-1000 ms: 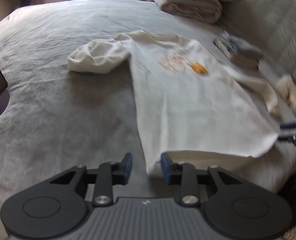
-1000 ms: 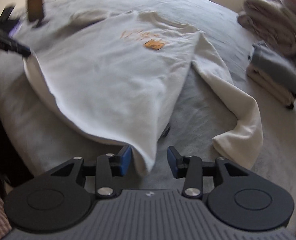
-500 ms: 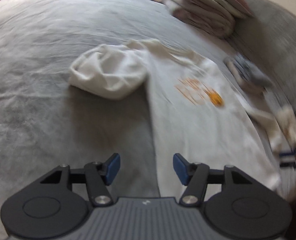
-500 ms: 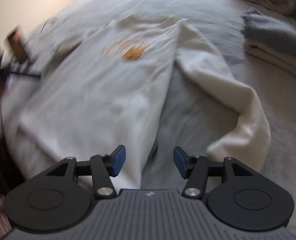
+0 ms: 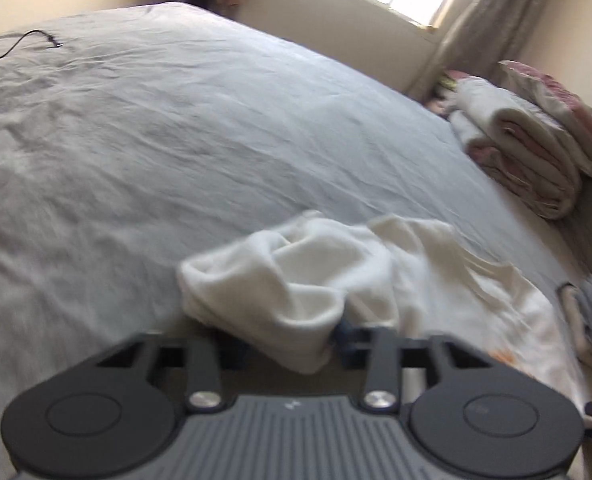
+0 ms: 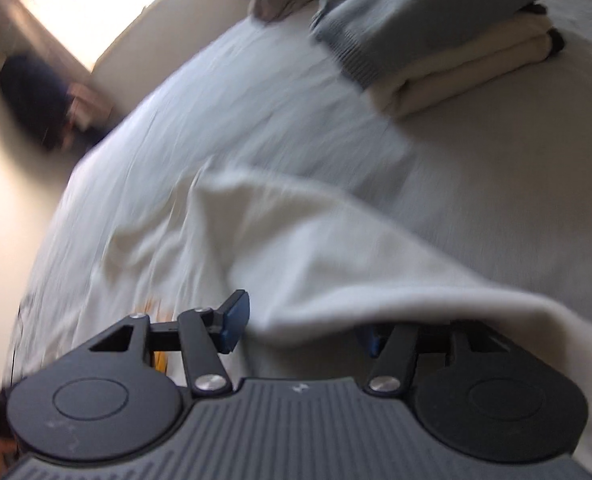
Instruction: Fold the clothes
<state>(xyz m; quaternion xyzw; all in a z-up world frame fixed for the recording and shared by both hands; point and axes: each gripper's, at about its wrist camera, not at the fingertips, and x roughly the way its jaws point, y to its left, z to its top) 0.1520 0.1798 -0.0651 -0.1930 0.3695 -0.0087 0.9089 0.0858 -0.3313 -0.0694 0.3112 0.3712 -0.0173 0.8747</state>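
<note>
Left hand-held gripper [image 5: 286,350]: your jaws stand wide apart, the bunched sleeve [image 5: 272,280] of the cream shirt [image 5: 436,280] lying between them.
Right hand-held gripper [image 6: 302,330]: your jaws are spread too; the shirt's other sleeve [image 6: 376,276] drapes over the right finger.
Shirt: spread on the grey bed [image 5: 216,120], orange print partly visible.
Beyond the shirt: a folded clothes stack [image 6: 436,40] lies well apart from it; rolled blankets [image 5: 524,148] sit farther back.

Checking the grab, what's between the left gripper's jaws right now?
The bunched cream sleeve sits between the open jaws of the left gripper, hiding their tips, in the left wrist view.
</note>
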